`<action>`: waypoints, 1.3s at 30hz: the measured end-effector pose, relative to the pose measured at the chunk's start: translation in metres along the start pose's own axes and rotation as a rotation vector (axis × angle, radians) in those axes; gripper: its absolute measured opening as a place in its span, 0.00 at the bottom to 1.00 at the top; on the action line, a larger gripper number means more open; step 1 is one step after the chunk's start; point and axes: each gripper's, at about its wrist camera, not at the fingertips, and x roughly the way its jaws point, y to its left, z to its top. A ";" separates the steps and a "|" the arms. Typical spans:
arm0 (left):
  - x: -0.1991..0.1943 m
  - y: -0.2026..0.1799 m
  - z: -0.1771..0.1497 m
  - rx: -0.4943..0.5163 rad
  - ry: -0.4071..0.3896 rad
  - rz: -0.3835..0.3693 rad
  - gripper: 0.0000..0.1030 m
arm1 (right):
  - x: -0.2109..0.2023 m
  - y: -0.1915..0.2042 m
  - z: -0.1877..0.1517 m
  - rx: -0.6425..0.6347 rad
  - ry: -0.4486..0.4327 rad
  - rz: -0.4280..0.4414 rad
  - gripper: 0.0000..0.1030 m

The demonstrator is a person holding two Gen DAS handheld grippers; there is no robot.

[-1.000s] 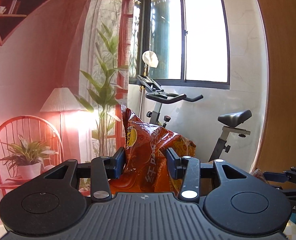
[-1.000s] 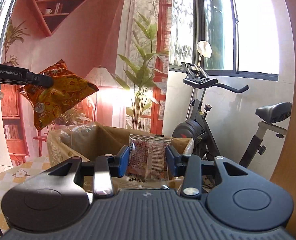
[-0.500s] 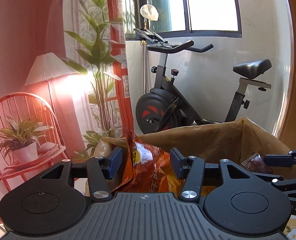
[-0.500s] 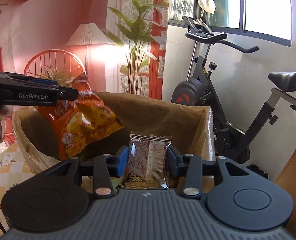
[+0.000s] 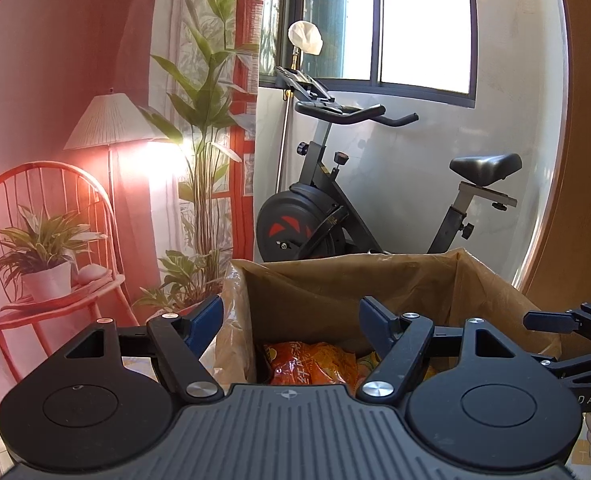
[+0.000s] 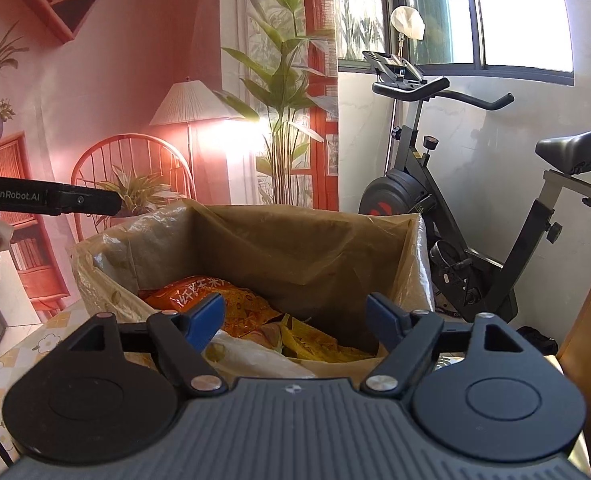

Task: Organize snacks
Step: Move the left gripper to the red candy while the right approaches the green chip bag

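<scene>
L gripper (image 5: pixel 289 322): jaws spread wide, have just been opening, nothing between the pads. R gripper (image 6: pixel 295 318): same, jaws just opened up, nothing held. Both hover over the near rim of the cardboard box (image 6: pixel 307 240), which has a plastic liner. Orange chip bag (image 5: pixel 309 362) lies inside on the box floor, below the L jaws; in R view it sits at box left (image 6: pixel 199 294) w/ yellow packets (image 6: pixel 315 340) beside it. Small clear packet not identifiable in the pile. Behind the box: exercise bike (image 5: pixel 335 208), floor lamp (image 6: pixel 191 106), tall plant (image 5: pixel 207 92), window.
</scene>
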 end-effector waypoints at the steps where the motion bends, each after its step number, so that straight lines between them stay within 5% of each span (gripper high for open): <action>1: -0.007 0.004 -0.002 -0.005 0.000 0.000 0.75 | -0.004 0.002 -0.001 -0.002 -0.005 0.006 0.79; 15: -0.089 0.065 -0.057 -0.119 0.006 0.102 0.75 | -0.050 0.028 -0.036 -0.006 -0.045 0.051 0.82; 39: -0.113 0.106 -0.123 -0.219 0.123 0.192 0.74 | -0.067 0.025 -0.117 0.075 0.059 -0.012 0.82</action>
